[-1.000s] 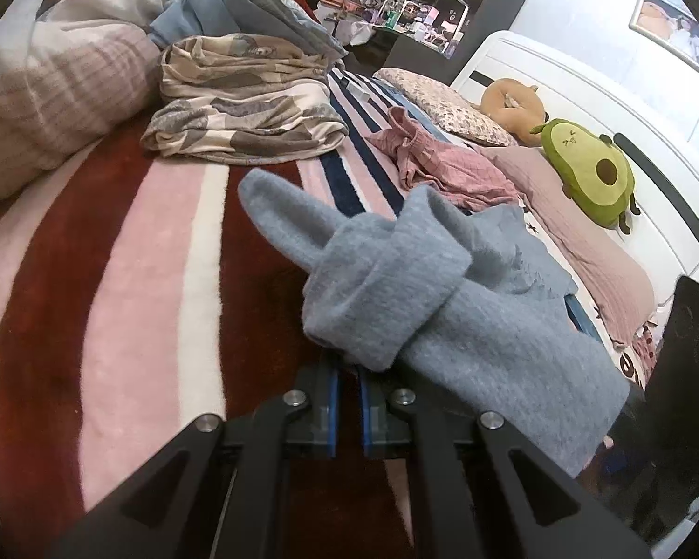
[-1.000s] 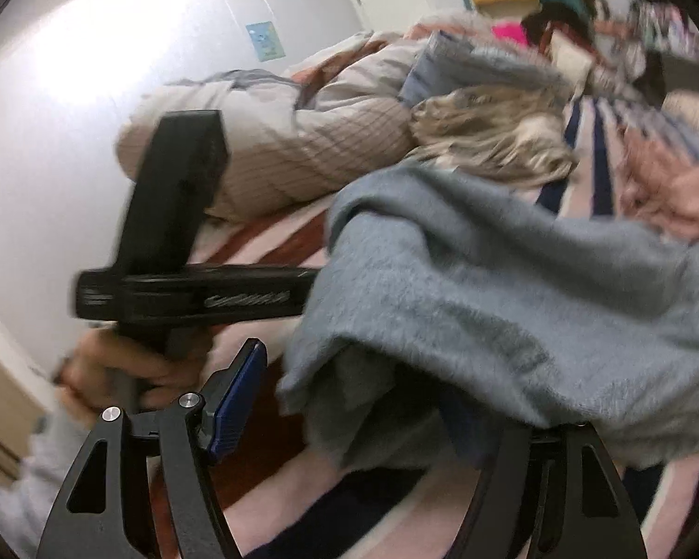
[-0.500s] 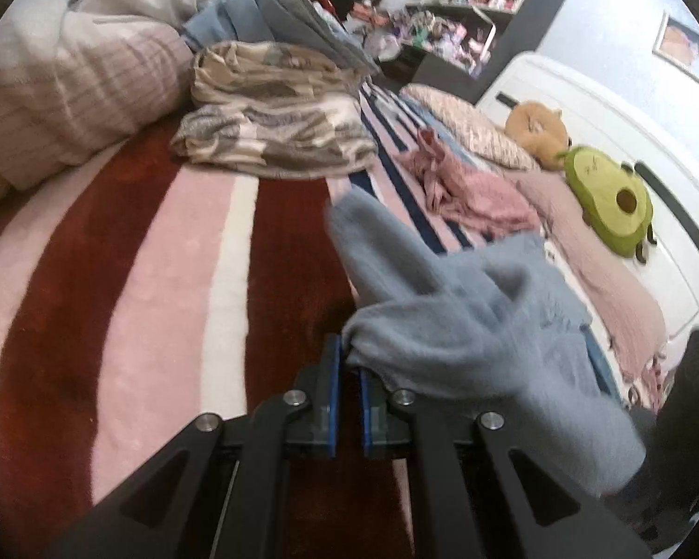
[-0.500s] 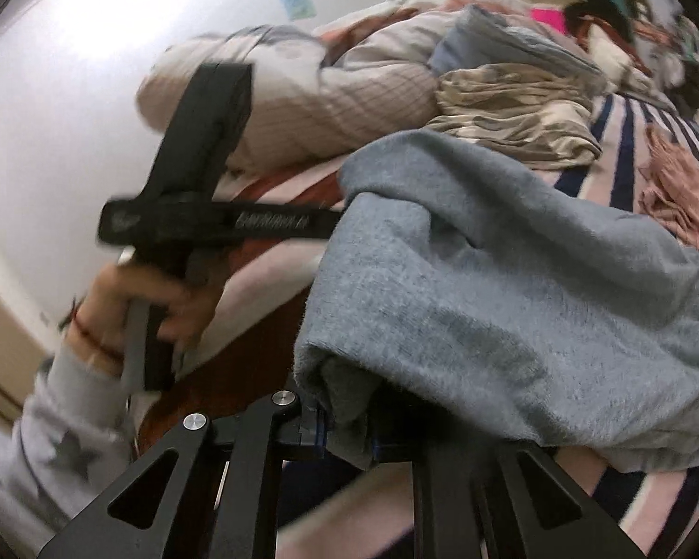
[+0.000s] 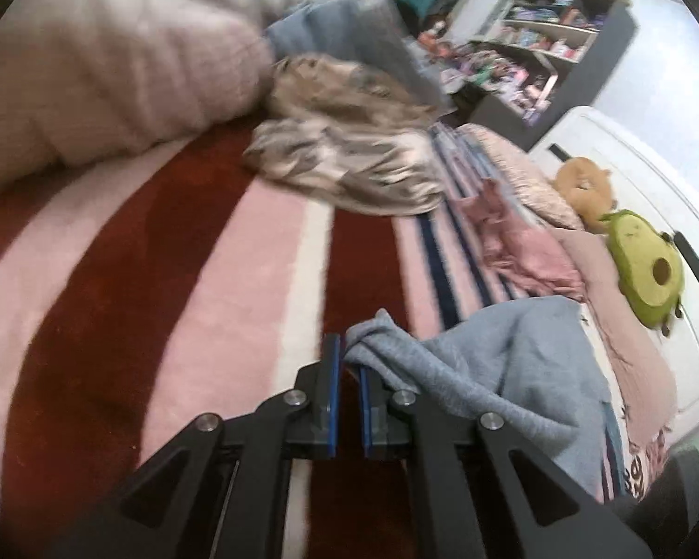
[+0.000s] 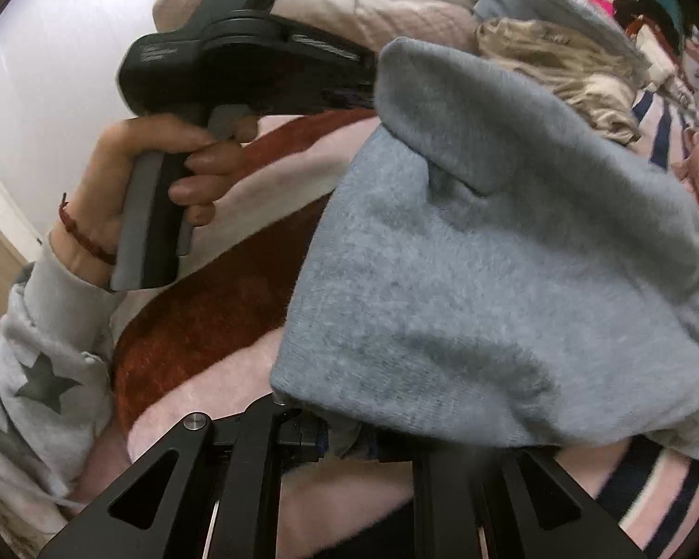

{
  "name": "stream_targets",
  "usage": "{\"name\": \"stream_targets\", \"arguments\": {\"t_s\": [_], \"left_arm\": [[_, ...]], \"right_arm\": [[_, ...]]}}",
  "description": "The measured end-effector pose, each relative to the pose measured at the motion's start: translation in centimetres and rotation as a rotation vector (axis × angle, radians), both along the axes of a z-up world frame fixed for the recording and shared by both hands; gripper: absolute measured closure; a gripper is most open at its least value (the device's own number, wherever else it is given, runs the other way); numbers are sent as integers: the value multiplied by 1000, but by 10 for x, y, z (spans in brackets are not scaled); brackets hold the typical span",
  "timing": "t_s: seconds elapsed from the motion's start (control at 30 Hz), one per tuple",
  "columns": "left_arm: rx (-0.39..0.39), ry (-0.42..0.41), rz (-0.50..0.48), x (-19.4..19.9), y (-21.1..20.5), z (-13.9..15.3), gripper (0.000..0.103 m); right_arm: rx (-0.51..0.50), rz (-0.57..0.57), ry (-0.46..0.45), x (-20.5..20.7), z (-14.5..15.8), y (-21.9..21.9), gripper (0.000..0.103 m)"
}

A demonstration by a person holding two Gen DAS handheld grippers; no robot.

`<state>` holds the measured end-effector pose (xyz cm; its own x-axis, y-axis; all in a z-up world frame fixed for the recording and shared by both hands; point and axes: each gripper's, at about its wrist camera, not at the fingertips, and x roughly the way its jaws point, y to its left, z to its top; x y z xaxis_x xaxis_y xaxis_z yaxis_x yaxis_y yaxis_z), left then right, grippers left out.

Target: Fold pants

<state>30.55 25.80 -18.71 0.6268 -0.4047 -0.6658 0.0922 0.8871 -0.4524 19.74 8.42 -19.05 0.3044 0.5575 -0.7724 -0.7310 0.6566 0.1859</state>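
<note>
With both grippers clamped on the grey pants (image 6: 512, 279), left gripper (image 5: 348, 363) pinching one edge, right gripper (image 6: 345, 438) just closed on a bunched edge, pants lifted over the striped blanket (image 5: 163, 279), I'd pull edges apart evenly, keep tension, lay flat. Lettering on the left gripper's body is unreadable.

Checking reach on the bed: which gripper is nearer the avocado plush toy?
Probably right. The left gripper pinches the grey pants with the avocado toy ahead, far to its right; the right gripper grips there.
</note>
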Motion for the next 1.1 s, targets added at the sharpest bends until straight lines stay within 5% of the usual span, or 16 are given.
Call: {"name": "stream_targets", "arguments": {"t_s": [0.07, 0.17, 0.3, 0.37, 0.47, 0.57, 0.7, 0.8, 0.97, 1.1], "left_arm": [[-33, 36, -2, 0, 8, -6, 94], [9, -6, 7, -16, 21, 8, 62], [1, -36, -39, -44, 33, 31, 53], [6, -81, -38, -61, 40, 46, 40], [-74, -131, -113, -78, 42, 59, 39], [-38, -123, -246, -84, 12, 58, 40], [-37, -40, -342, -70, -23, 35, 56], [3, -16, -308, -59, -36, 27, 70], [21, -54, -145, -35, -30, 25, 70], [76, -34, -106, -12, -32, 11, 71]], "right_arm": [[-16, 8, -14, -1, -1, 6, 95], [-1, -1, 6, 0, -2, 4, 95], [39, -14, 40, 6, -4, -1, 94], [38, -15, 39, 5, -4, 0, 94], [28, -17, 34, 4, -4, 3, 94], [28, -21, 35, 4, -4, 4, 94], [44, -30, 49, 6, -6, 1, 94], [49, -28, 48, 7, -5, -1, 94], [52, -12, 40, 3, -4, -3, 94], [63, -8, 40, 0, -4, -2, 94]]}}
